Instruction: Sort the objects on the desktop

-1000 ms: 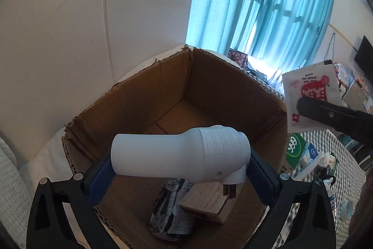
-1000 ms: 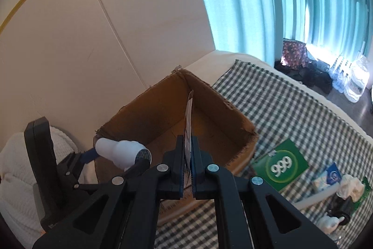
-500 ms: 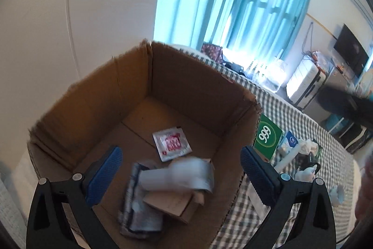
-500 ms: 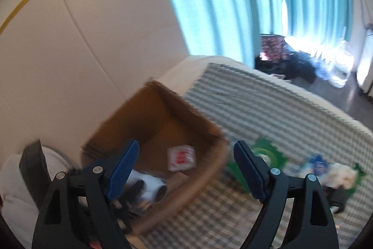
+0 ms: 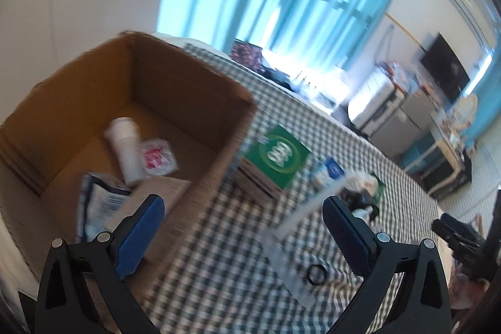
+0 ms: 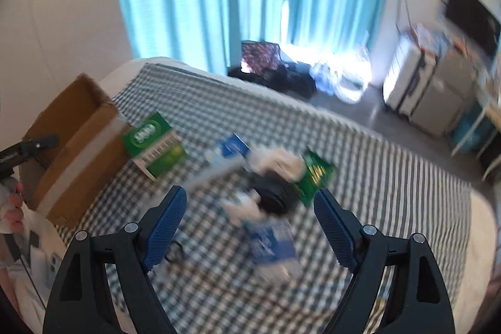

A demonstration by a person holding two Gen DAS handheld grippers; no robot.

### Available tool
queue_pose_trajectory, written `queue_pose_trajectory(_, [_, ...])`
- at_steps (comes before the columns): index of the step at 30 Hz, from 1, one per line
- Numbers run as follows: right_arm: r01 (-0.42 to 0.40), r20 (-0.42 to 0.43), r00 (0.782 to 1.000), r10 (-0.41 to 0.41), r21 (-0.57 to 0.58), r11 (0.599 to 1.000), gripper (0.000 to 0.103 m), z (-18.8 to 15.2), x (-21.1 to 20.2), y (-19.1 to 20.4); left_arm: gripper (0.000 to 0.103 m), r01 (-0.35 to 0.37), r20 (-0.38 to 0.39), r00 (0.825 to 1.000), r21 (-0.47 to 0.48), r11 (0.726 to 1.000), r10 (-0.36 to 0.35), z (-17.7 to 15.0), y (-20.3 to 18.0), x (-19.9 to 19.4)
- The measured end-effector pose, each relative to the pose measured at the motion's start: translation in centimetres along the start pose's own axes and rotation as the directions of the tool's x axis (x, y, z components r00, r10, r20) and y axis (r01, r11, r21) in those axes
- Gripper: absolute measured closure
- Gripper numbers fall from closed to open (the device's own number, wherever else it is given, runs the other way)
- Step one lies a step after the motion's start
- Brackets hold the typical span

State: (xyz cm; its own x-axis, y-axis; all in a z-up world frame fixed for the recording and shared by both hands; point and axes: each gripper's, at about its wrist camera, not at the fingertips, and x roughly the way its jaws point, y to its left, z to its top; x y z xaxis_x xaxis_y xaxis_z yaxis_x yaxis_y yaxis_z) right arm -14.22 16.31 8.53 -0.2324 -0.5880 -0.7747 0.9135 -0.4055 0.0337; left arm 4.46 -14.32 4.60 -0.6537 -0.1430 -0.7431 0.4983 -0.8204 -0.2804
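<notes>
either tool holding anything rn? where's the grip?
Nothing held. Left tool and right tool are both open, pads clear of everything.

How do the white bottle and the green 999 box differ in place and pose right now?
The white bottle lies on its side inside the cardboard box, resting against a red-and-white packet; the green 999 box lies flat outside it on the checked cloth. The bottle is round and plain white; the 999 box is flat-sided and printed. Neither is held: both grippers are open.
</notes>
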Motion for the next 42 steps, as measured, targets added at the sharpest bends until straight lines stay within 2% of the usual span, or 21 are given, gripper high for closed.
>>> queue_pose_trajectory(3, [-0.026, -0.066, 0.997, 0.028, 0.036, 0.999, 0.018, -1.1, 1.2, -2.4, 0.0, -0.029, -0.02, 0.999, 0.057, 0.998, 0.03, -1.1, -2.8, 1.1])
queue_pose_trajectory(7, [0.004, -0.105, 0.994, -0.007, -0.026, 1.0, 0.018, -1.3, 3.0, -3.0, 0.0, -0.013, -0.092, 0.995, 0.134, 0.991, 0.025, -3.4, -6.4, 3.7])
queue_pose_trajectory(8, [-0.006, -0.119, 0.993, 0.001, -0.042, 0.999, 0.018, -1.3, 3.7, -3.1, 0.0, -0.016, -0.114, 0.993, 0.173, 0.985, 0.036, -4.1, -7.5, 4.4])
queue_pose_trajectory(12, [-0.041, -0.201, 0.979, 0.03, -0.049, 0.998, 0.019, -2.4, 6.6, -3.4, 0.0, -0.072, -0.118, 0.986, 0.324, 0.943, 0.116, -6.9, -10.5, 6.6])
queue_pose_trajectory(16, [-0.055, -0.291, 0.956, 0.044, -0.031, 0.998, 0.019, -3.2, 9.8, -4.2, 0.0, -0.018, -0.202, 0.974, 0.377, 0.926, 0.101, -9.1, -11.9, 9.4])
queue_pose_trajectory(21, [-0.111, -0.35, 0.929, 0.121, 0.051, 0.993, 0.019, -3.8, 12.1, -5.2, 0.0, 0.049, -0.293, 0.951, 0.456, 0.889, 0.098, -12.3, -13.8, 12.3])
queue_pose_trajectory(23, [-0.134, -0.368, 0.917, 0.153, 0.076, 0.988, 0.018, -4.0, 12.8, -5.2, 0.0, 0.07, -0.314, 0.945, 0.469, 0.88, 0.092, -12.9, -14.3, 12.8])
queue_pose_trajectory(27, [-0.138, -0.4, 0.905, 0.148, 0.054, 0.989, 0.018, -4.4, 13.8, -4.5, 0.001, 0.097, -0.339, 0.937, 0.488, 0.867, 0.086, -14.0, -14.8, 14.0])
queue_pose_trajectory(29, [-0.139, -0.412, 0.9, 0.142, 0.037, 0.99, 0.018, -4.6, 14.0, -4.0, 0.009, 0.104, -0.346, 0.935, 0.484, 0.869, 0.081, -14.2, -14.7, 14.5])
queue_pose_trajectory(31, [-0.125, -0.417, 0.901, 0.117, 0.01, 0.992, 0.02, -4.8, 14.2, -3.4, 0.022, 0.097, -0.351, 0.932, 0.482, 0.871, 0.091, -14.4, -14.6, 15.1])
queue_pose_trajectory(32, [-0.121, -0.417, 0.902, 0.114, 0.009, 0.993, 0.02, -4.9, 14.3, -3.3, 0.026, 0.095, -0.352, 0.932, 0.478, 0.873, 0.091, -14.3, -14.5, 15.2])
queue_pose_trajectory(34, [-0.136, -0.43, 0.893, 0.134, 0.026, 0.99, 0.038, -5.1, 14.5, -3.1, 0.042, 0.123, -0.377, 0.924, 0.449, 0.885, 0.063, -14.1, -14.2, 15.4])
queue_pose_trajectory(36, [-0.128, -0.429, 0.895, 0.121, 0.013, 0.992, 0.038, -5.3, 14.4, -2.8, 0.052, 0.132, -0.388, 0.92, 0.424, 0.896, 0.048, -14.1, -13.9, 15.5])
queue_pose_trajectory(37, [-0.126, -0.431, 0.895, 0.114, 0.002, 0.992, 0.038, -5.3, 14.4, -2.6, 0.056, 0.129, -0.384, 0.922, 0.429, 0.894, 0.051, -14.0, -13.9, 15.5])
queue_pose_trajectory(38, [-0.122, -0.43, 0.897, 0.107, -0.008, 0.992, 0.038, -5.3, 14.3, -2.5, 0.067, 0.131, -0.382, 0.922, 0.438, 0.889, 0.052, -14.1, -13.9, 15.5])
queue_pose_trajectory(42, [-0.11, -0.431, 0.897, 0.097, -0.006, 0.994, 0.039, -5.6, 14.1, -2.1, 0.088, 0.135, -0.379, 0.923, 0.462, 0.876, 0.058, -14.3, -14.2, 15.1])
